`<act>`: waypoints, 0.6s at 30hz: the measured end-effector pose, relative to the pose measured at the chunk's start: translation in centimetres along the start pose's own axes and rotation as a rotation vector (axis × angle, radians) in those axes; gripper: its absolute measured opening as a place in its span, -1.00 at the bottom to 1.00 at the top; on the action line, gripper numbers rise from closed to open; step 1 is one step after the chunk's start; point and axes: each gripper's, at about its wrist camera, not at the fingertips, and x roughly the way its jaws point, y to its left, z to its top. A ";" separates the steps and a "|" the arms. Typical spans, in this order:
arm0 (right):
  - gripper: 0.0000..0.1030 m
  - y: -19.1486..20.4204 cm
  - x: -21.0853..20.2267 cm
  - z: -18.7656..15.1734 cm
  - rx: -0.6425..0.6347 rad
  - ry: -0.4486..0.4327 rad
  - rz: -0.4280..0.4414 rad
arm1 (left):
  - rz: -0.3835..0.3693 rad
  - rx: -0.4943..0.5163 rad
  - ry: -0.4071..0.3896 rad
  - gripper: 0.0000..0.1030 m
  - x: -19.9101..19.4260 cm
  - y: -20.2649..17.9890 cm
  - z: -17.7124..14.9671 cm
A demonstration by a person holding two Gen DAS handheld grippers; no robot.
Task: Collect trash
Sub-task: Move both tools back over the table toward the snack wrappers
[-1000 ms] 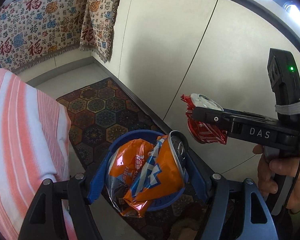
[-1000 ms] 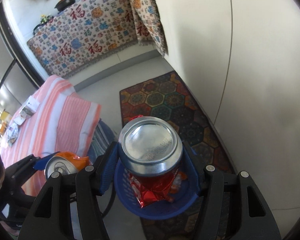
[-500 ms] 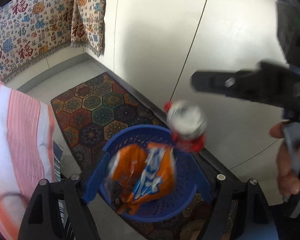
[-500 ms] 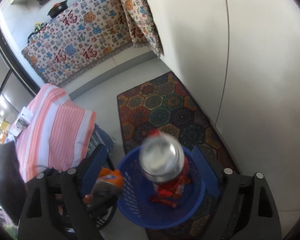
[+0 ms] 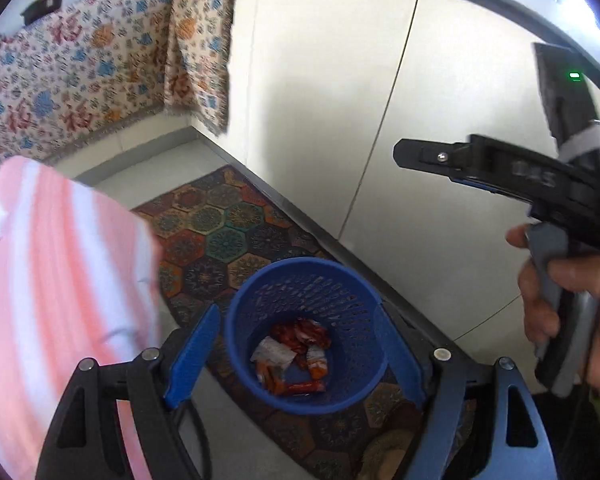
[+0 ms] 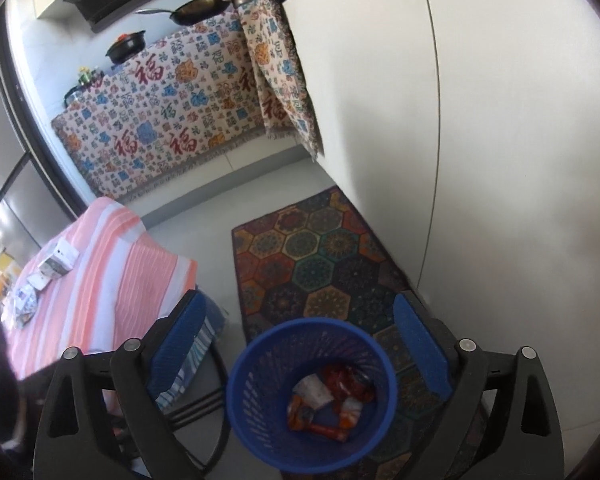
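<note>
Room: pale wall panels are running along one side of a light floor, with a patterned cloth [image 6: 172,112] draping over a counter at the far end, well apart from the bin.
Bin: a blue mesh bin [image 5: 306,276] [image 6: 244,368] is standing upright on a rug [image 5: 212,236] [image 6: 316,256] of coloured hexagons, near the wall.
Trash: crumpled red, orange and silver trash [image 5: 294,354] [image 6: 330,404] is lying at the bottom of the bin, inside its wall; single pieces are too crumpled to tell apart.
Left gripper: the left gripper [image 5: 296,354] is hanging above the bin and pointing down into it; its blue fingers [image 5: 192,354] are standing wide to either side of the bin's rim, with nothing between them. Its jaws have just been opening.
Right gripper: the right gripper [image 6: 304,340] is also hanging above the bin, with its fingers [image 6: 422,350] spread wide and gripping nothing. Its jaws have just been opening. From the left camera it is showing side-on, up and to the right of the bin, with a hand [image 5: 568,316] wrapping round its handle.
Table: a table under a pink and white striped cloth [image 5: 56,280] [image 6: 112,272] is standing beside the bin, on the side away from the wall.
Papers: small white packets [image 6: 56,262] are lying on the striped cloth, well apart from the bin.
Pans: pans [image 6: 200,8] are sitting on the counter above the patterned cloth.
</note>
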 end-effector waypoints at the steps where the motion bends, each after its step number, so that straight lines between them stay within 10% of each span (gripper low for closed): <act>1: 0.86 0.8 -0.1 -0.2 -0.023 -0.001 0.001 | 0.020 -0.005 -0.006 0.57 -1.2 0.4 -0.8; 18: 0.89 27.6 -0.4 -9.2 -0.458 0.106 0.266 | 0.425 -0.304 -0.021 0.57 -18.0 20.3 -13.0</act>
